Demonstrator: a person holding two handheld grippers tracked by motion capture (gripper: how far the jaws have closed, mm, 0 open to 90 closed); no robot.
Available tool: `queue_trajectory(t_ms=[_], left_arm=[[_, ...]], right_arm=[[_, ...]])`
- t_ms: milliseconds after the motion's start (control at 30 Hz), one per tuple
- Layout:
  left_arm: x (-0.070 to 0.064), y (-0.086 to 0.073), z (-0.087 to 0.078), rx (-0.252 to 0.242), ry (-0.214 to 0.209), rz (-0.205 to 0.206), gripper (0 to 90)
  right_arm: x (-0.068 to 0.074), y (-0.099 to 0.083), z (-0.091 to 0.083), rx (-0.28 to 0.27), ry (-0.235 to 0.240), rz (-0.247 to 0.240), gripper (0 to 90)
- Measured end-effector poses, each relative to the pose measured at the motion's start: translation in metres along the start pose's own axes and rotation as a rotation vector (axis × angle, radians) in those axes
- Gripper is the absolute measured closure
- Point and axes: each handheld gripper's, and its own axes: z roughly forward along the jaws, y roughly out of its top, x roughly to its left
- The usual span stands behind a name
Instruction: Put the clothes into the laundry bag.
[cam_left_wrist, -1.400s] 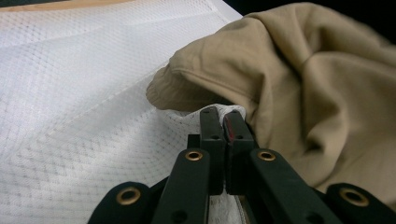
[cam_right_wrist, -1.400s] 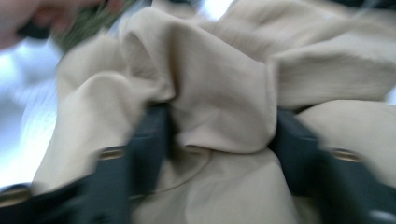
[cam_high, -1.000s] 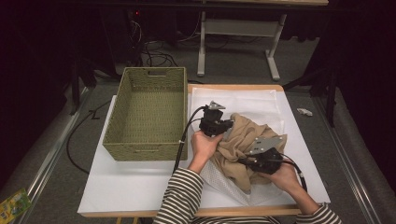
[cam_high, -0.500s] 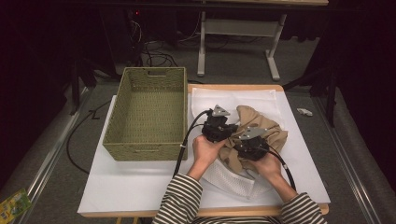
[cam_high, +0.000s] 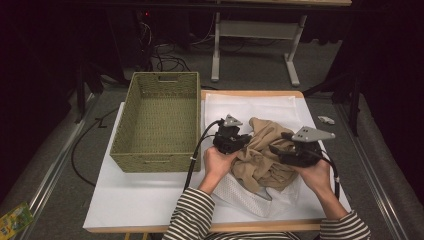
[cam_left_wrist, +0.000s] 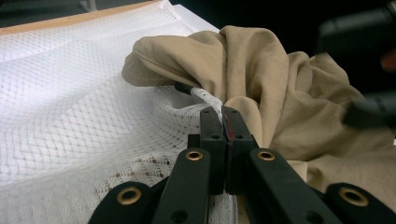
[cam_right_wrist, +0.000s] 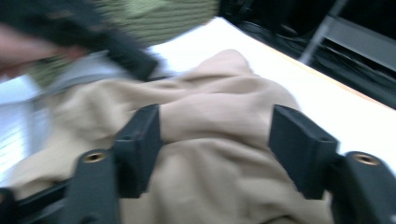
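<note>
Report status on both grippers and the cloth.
Left gripper shut on mesh bag edge. Right gripper open over tan cloth. Cloth bunched on bag, beside basket. Nothing in the way.

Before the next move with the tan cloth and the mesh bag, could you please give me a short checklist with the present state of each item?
1. Left gripper shut on the edge of the white mesh bag: ok, the jaws are closed with mesh pinched between them.
2. Right gripper ready to take the tan cloth: ok, the jaws stand open with a fold of cloth between them, not yet clamped.
3. Cloth fully inside the bag: not ok, most of it lies bunched on top.
4. Bag mouth held open: cannot tell, the cloth covers it.
5. Woven basket free to receive things: ok, it sits beside the bag with nothing in it.
</note>
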Motion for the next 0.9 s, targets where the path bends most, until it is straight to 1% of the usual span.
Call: queue_trajectory(t_ms=[33,67,133,167,200,233,267,300,333,367,400,433,467,500,533,600,633,667,733,800,833,867,900], left_arm=[[0.000,0.000,0.000,0.000,0.000,0.000,89.2],[0.000,0.000,0.000,0.000,-0.001,0.000,89.2],[0.000,0.000,0.000,0.000,-0.001,0.002,89.2],[-0.001,0.000,0.000,-0.004,-0.002,-0.001,89.2],[-0.001,0.000,-0.001,-0.002,-0.003,0.003,89.2],[-0.001,0.000,-0.001,-0.004,-0.004,0.000,89.3],[-0.001,0.000,-0.001,-0.004,-0.003,0.000,89.2],[0.000,0.000,-0.001,0.000,-0.003,0.002,89.2],[0.000,0.000,-0.001,0.000,-0.002,0.001,89.2],[0.000,0.000,-0.001,0.000,0.000,-0.001,89.2],[0.001,0.000,-0.001,0.000,0.001,0.000,89.2],[0.001,0.000,-0.002,0.001,0.000,0.002,89.2],[0.002,0.000,-0.002,0.000,0.001,0.000,89.2],[0.003,0.001,-0.002,-0.004,0.009,0.004,89.2],[0.003,0.001,-0.003,-0.005,0.010,0.002,89.2],[0.004,0.001,-0.003,-0.007,0.015,-0.003,89.3],[0.004,0.001,-0.003,-0.007,0.015,-0.003,89.2],[0.005,0.002,-0.003,-0.006,0.020,-0.005,89.2],[0.004,0.004,-0.003,-0.005,0.019,-0.016,89.2],[0.004,0.006,-0.003,-0.007,0.020,-0.018,89.2],[0.003,0.007,-0.003,-0.011,0.020,-0.018,89.3],[0.002,0.008,-0.003,-0.016,0.020,-0.020,89.3],[0.001,0.010,-0.004,-0.016,0.015,-0.014,89.3]], right_arm=[[-0.005,0.001,0.002,0.010,-0.010,0.015,29.3],[-0.012,0.002,0.008,0.031,-0.014,0.048,27.3],[-0.022,0.001,0.020,0.061,-0.009,0.076,24.8],[-0.026,-0.001,0.027,0.084,-0.002,0.083,24.5],[-0.029,-0.003,0.035,0.115,0.018,0.103,24.7],[-0.031,-0.006,0.045,0.160,0.039,0.115,26.3],[-0.032,-0.010,0.052,0.182,0.061,0.122,30.4],[-0.033,-0.013,0.059,0.200,0.089,0.127,37.4],[-0.033,-0.016,0.062,0.215,0.116,0.122,46.6],[-0.033,-0.018,0.065,0.217,0.141,0.110,56.1],[-0.031,-0.020,0.065,0.223,0.154,0.105,64.9],[-0.030,-0.021,0.063,0.225,0.156,0.100,73.9],[-0.031,-0.022,0.060,0.213,0.156,0.085,79.4],[-0.031,-0.022,0.057,0.200,0.155,0.080,82.8],[-0.030,-0.022,0.050,0.170,0.152,0.069,84.4],[-0.027,-0.021,0.039,0.128,0.155,0.042,85.7],[-0.023,-0.020,0.030,0.100,0.162,0.016,86.0],[-0.019,-0.020,0.023,0.083,0.171,0.004,86.1],[-0.009,-0.020,0.010,0.048,0.196,-0.049,86.2],[0.001,-0.019,0.001,0.037,0.226,-0.086,86.2],[0.007,-0.019,-0.003,0.034,0.249,-0.109,86.2],[0.014,-0.019,-0.006,0.039,0.272,-0.129,86.2],[0.018,-0.019,-0.007,0.047,0.287,-0.144,86.2]])
